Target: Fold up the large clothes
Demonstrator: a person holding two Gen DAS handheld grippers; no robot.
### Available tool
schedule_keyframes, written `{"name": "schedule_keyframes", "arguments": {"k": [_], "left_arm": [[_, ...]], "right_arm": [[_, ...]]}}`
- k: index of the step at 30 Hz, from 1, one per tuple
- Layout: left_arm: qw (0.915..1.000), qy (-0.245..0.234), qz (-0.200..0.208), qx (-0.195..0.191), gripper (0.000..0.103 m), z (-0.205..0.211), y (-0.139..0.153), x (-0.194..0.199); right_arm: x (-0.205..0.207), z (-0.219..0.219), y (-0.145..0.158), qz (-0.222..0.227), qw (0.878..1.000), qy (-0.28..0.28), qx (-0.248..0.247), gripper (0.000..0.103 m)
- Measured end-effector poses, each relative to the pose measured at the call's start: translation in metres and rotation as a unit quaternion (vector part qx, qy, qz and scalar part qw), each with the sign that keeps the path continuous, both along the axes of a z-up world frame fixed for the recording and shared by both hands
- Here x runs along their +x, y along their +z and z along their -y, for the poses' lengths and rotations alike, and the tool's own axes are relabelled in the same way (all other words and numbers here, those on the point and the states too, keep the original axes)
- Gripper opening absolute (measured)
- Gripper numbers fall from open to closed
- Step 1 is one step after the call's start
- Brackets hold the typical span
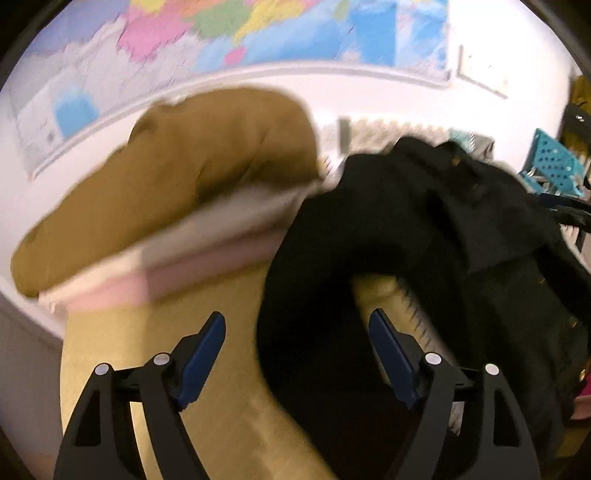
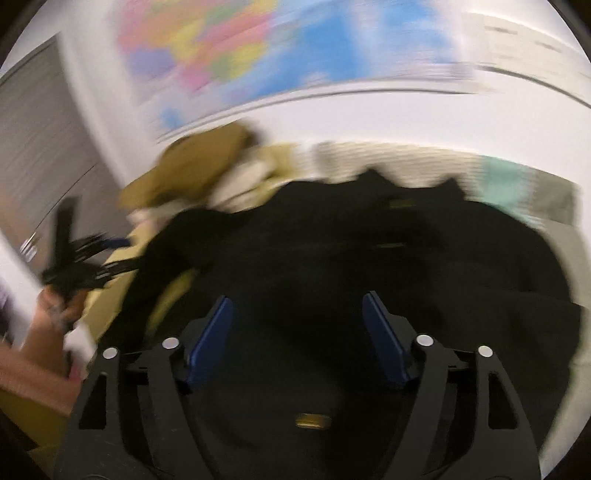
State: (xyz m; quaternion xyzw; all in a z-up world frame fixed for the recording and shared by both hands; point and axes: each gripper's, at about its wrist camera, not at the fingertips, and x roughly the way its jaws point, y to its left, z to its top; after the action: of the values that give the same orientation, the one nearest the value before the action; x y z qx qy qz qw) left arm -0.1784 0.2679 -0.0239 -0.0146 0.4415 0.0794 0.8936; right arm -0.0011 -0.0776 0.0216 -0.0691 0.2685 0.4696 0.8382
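Observation:
A large black garment (image 1: pixel 424 236) with small gold buttons lies crumpled on a yellow-tan surface (image 1: pixel 207 424). It also fills the middle of the right wrist view (image 2: pixel 351 251). My left gripper (image 1: pixel 297 332) is open and empty, just above the garment's left edge. My right gripper (image 2: pixel 297 317) is open and empty, low over the garment's middle. The left gripper also shows in the right wrist view (image 2: pixel 70 240) at the far left, held in a hand. Both views are motion-blurred.
A stack of folded clothes, brown (image 1: pixel 192 173) on top of grey and pink ones (image 1: pixel 207 254), sits left of the black garment. A coloured map (image 1: pixel 280 26) hangs on the white wall behind. A teal perforated basket (image 1: pixel 554 162) stands at the far right.

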Motion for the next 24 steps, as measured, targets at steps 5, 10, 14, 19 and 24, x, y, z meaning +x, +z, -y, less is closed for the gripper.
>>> {"name": "schedule_keyframes", "arguments": {"k": [5,10,14,19,24], "left_arm": [[0.9994,0.004,-0.025,-0.022,0.074,-0.016,-0.034,-0.006],[0.9973,-0.016,0.002,-0.072,0.008,-0.027,-0.034,-0.009],[0.9963,-0.002,0.047,-0.072,0.003,-0.046,-0.002,-0.023],[0.9953,-0.020,0.079,-0.052,0.004,-0.054,0.033,-0.042],[0.9976,-0.033,0.050,-0.035,0.004,-0.043,0.030,-0.029]], "right_arm": [[-0.035,-0.073,-0.022,0.005,0.996,0.074,-0.045,0.073],[-0.044,-0.113,-0.031,-0.034,0.993,0.111,-0.036,0.074],[-0.063,-0.134,-0.035,-0.050,0.987,0.150,-0.030,0.075],[-0.102,-0.174,-0.049,-0.063,0.971,0.228,-0.039,0.086],[-0.133,-0.220,-0.074,-0.071,0.956,0.275,-0.078,0.074]]}}
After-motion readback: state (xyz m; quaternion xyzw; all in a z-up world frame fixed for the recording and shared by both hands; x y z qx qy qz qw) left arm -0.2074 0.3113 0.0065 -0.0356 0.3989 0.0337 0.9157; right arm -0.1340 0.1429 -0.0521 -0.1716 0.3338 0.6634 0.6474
